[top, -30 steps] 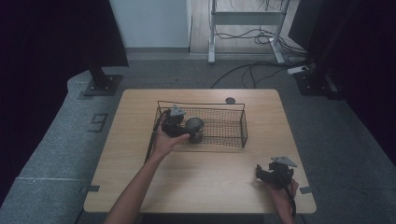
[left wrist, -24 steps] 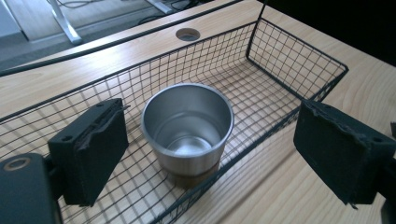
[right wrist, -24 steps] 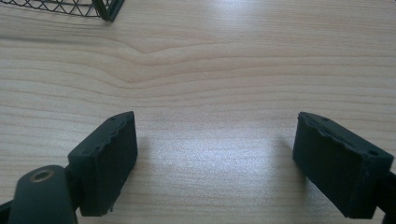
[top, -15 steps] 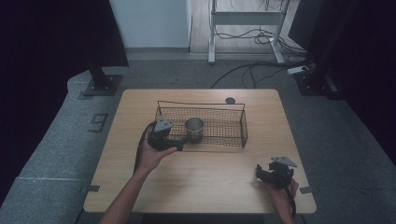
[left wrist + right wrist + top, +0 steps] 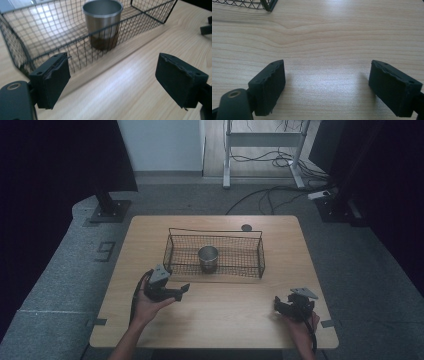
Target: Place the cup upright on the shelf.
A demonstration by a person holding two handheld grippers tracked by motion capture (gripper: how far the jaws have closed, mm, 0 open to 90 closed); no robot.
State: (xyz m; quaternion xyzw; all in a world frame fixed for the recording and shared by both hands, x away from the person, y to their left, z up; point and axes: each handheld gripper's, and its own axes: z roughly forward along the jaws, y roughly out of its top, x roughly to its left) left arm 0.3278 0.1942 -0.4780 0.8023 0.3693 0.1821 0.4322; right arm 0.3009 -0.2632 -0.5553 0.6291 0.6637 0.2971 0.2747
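- Standing upright inside a black wire basket [image 5: 252, 251], a steel cup [image 5: 208, 258] sits near the basket's middle, a little toward its left half in the high view.
- The basket rests on a pale wooden bench [image 5: 225, 320], toward the far half of it.
- A small dark round disc [image 5: 246, 227] lies on the bench just beyond the basket's far right corner.
- The left tongs [image 5: 181, 291] are held in the person's left hand [image 5: 150, 302], near the basket's near left corner but apart from it, over bare bench.
- In the left gripper view the jaws stand wide apart with nothing between them; they point at the basket's near wall, and the cup [image 5: 103, 22] shows through the mesh [image 5: 50, 32] beyond.
- The cup looks empty at the rim; a darker band shows near its base.
- The right tongs [image 5: 280, 306] are held in the right hand [image 5: 302, 325] near the bench's near right corner, well apart from the basket.
- In the right gripper view the jaws are likewise wide apart and grip nothing, with bare wood grain below them and a corner of the basket [image 5: 267, 5] at the top left.
- Cables [image 5: 270, 195] trail over the grey floor beyond the bench.
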